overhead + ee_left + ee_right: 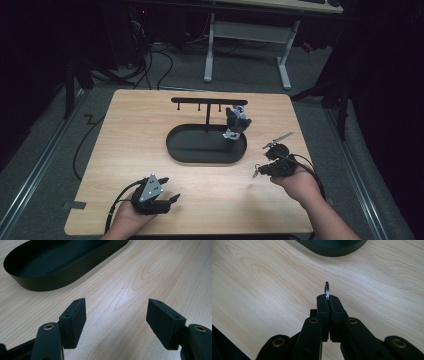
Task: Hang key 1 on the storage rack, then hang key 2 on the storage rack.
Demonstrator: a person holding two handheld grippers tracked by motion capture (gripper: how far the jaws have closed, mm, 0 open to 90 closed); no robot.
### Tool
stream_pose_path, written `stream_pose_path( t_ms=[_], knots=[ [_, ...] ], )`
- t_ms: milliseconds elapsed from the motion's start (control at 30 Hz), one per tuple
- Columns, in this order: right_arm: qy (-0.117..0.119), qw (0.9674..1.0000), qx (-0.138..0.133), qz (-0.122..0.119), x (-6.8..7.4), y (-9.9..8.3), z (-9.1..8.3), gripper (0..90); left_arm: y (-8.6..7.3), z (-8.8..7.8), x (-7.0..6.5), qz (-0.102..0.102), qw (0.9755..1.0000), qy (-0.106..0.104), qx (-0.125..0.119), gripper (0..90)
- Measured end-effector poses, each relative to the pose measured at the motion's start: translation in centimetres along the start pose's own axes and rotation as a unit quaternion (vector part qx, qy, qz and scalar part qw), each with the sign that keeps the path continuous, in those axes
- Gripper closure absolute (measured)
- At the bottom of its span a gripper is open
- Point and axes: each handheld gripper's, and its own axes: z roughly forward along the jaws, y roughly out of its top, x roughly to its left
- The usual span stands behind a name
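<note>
Keyring [327, 290]: thin, stiff, slippery metal; right gripper [328, 298] pinches its rim edge-on. Left gripper [116, 323] jaws apart, empty.

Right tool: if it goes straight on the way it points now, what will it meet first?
Probably the black oval tray. The right tool, shut on a small metal ring, points over bare wood at the tray's wall; its height is unclear.

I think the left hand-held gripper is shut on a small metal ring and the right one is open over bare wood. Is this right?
The sides are swapped. In the right gripper view, the right hand-held gripper is shut on the small metal ring. In the left gripper view, the left hand-held gripper is open over bare wood.
</note>
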Motion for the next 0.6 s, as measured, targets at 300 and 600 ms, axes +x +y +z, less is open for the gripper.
stream_pose_path(
  t_ms=[300, 600],
  knots=[
    [0.0, 1.0, 0.004, -0.008, 0.2, 0.9, -0.2, 89.4, 0.1, 0.3, 0.0, 0.002, 1.0, -0.001, -0.001, 32.9],
    [0.003, 0.9997, 0.009, -0.022, 1.0, 3.2, -0.5, 89.4, -0.1, 0.0, 0.2, -0.001, 1.0, 0.002, 0.0, 32.9]
  ],
)
